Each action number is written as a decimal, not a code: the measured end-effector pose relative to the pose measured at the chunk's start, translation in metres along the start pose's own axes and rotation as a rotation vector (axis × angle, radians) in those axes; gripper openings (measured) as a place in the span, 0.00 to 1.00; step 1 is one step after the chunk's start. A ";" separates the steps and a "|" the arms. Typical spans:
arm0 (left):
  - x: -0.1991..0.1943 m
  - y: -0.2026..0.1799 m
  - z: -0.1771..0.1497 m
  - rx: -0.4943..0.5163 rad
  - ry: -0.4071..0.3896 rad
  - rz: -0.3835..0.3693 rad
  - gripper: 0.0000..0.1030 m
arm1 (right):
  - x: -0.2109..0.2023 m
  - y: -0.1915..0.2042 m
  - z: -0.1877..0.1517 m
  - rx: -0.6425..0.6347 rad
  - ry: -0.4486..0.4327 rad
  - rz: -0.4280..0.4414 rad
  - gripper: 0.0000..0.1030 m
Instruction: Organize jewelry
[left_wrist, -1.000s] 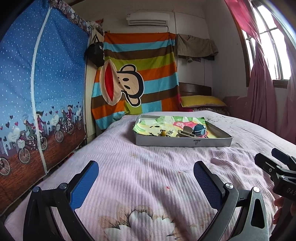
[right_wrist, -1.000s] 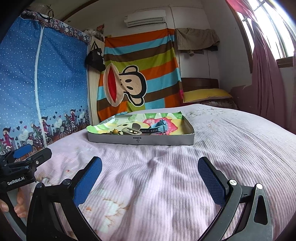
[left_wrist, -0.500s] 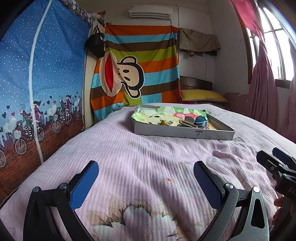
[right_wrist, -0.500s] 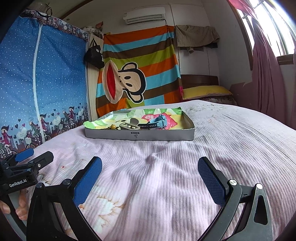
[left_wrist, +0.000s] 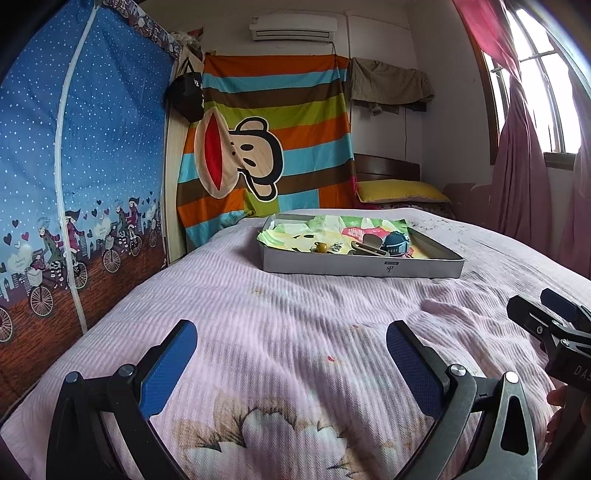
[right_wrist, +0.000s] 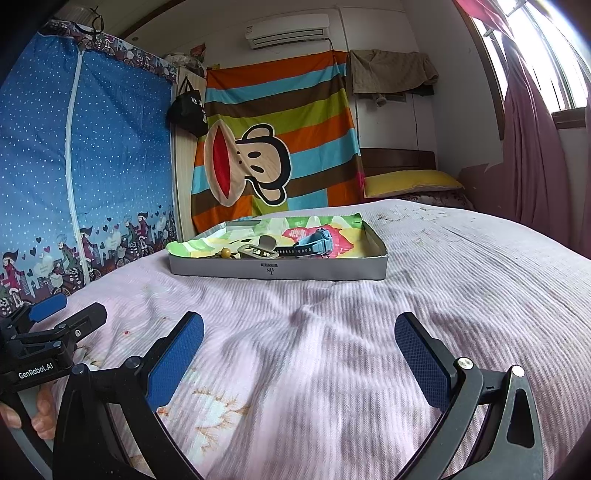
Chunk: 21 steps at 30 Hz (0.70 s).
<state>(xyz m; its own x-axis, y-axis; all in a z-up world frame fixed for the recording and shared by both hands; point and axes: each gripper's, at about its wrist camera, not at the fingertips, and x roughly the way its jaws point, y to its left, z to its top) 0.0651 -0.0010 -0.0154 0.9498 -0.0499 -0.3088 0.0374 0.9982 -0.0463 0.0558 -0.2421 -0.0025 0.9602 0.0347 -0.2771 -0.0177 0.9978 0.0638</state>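
A shallow grey tray (left_wrist: 362, 266) (right_wrist: 277, 272) lined with colourful cloth sits on the pink bed ahead of both grippers. Inside lie a blue watch (left_wrist: 397, 243) (right_wrist: 317, 239), a tan clip-like piece (left_wrist: 369, 246) (right_wrist: 258, 249), a small yellow bead (left_wrist: 320, 247) (right_wrist: 226, 252) and a small metallic item (left_wrist: 337, 248). My left gripper (left_wrist: 291, 354) is open and holds nothing, well short of the tray. My right gripper (right_wrist: 299, 349) is also open, equally far from it. Each gripper shows at the other view's edge.
The pink ribbed bedspread (left_wrist: 295, 314) covers the bed. A blue fabric wardrobe (left_wrist: 74, 166) stands along the left. A striped monkey cloth (left_wrist: 266, 147) hangs behind, with a yellow pillow (left_wrist: 399, 192) and pink curtains (left_wrist: 524, 166) on the right.
Both grippers have dropped lower toward the bedspread and stayed open. The tray sits higher in both views. Nothing has been picked up.
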 end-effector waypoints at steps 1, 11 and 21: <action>0.000 0.000 0.000 -0.001 0.001 0.000 1.00 | 0.000 0.000 0.000 -0.001 0.000 0.001 0.99; 0.000 0.002 0.001 -0.003 -0.001 0.003 1.00 | -0.002 -0.001 0.002 -0.004 -0.009 -0.001 0.99; -0.002 0.001 0.002 0.003 -0.010 0.001 1.00 | -0.004 -0.001 0.004 -0.003 -0.014 -0.001 0.99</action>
<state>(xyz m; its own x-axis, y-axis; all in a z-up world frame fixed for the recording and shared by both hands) 0.0636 -0.0003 -0.0129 0.9528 -0.0486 -0.2997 0.0374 0.9984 -0.0432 0.0528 -0.2435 0.0029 0.9641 0.0326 -0.2636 -0.0172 0.9980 0.0606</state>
